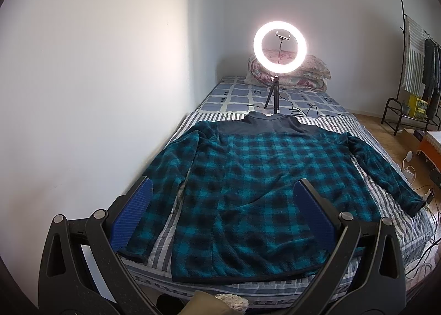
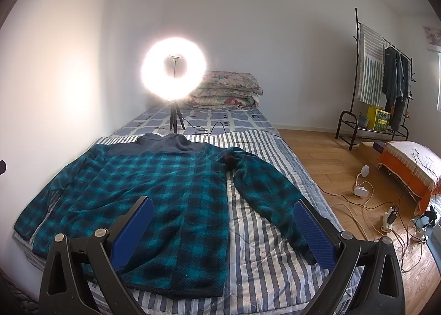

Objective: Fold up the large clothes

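Observation:
A teal and black plaid fleece jacket (image 1: pixel 248 191) with a dark collar lies flat on the striped bed cover (image 1: pixel 366 193), collar at the far end and both sleeves spread out. My left gripper (image 1: pixel 223 188) hovers open above the near hem, between the left sleeve and the body, holding nothing. In the right wrist view the same jacket (image 2: pixel 143 191) fills the left of the bed (image 2: pixel 256 232). My right gripper (image 2: pixel 223 207) stands open over the jacket's right edge and the right sleeve (image 2: pixel 264 193), with nothing between its blue pads (image 2: pixel 314 235).
A lit ring light (image 1: pixel 279 48) on a small tripod stands on the bed beyond the collar, its cable trailing right. Folded quilts (image 2: pixel 228 91) are stacked behind it. A white wall runs along the bed's left side. A clothes rack (image 2: pixel 383 88), cables and power strips (image 2: pixel 388 218) occupy the wooden floor at right.

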Demonstrator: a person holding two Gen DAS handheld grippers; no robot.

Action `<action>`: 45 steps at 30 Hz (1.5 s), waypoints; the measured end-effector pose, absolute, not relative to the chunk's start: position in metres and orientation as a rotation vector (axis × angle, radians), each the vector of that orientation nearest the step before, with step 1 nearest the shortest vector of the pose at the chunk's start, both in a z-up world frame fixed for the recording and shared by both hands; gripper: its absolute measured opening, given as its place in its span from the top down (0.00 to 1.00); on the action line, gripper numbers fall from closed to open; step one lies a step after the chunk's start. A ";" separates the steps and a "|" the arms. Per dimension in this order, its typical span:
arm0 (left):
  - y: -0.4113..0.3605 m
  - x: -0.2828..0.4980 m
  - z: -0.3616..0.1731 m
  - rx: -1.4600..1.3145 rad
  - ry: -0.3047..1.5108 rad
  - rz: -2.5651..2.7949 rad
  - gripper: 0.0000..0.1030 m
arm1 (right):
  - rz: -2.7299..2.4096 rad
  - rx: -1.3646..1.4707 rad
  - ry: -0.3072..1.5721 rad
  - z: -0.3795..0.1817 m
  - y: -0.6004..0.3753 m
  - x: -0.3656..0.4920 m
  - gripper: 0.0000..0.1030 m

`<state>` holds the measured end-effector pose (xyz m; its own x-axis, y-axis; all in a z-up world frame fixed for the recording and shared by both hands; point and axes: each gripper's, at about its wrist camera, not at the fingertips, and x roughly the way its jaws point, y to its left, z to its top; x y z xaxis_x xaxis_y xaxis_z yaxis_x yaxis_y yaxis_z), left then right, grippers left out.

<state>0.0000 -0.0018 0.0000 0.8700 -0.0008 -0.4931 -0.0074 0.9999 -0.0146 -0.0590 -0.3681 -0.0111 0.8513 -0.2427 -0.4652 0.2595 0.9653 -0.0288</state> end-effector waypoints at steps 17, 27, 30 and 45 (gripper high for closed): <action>-0.003 0.001 0.000 -0.011 0.517 0.005 0.00 | -0.261 0.039 0.486 -0.010 -0.366 -0.058 0.00; 0.002 0.003 -0.003 -0.003 0.518 0.006 0.00 | -0.259 0.037 0.485 -0.010 -0.366 -0.057 0.00; 0.002 0.003 -0.003 0.002 0.516 0.010 0.00 | -0.255 0.036 0.484 -0.009 -0.366 -0.055 0.00; 0.018 0.003 -0.017 0.026 0.538 0.046 0.00 | -0.106 0.132 0.465 -0.003 -0.344 -0.031 0.01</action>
<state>0.0027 0.0177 -0.0173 0.8575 0.0503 -0.5120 -0.0365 0.9986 0.0370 -0.0310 -0.3440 -0.0035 0.8885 -0.0717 -0.4533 0.1317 0.9860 0.1023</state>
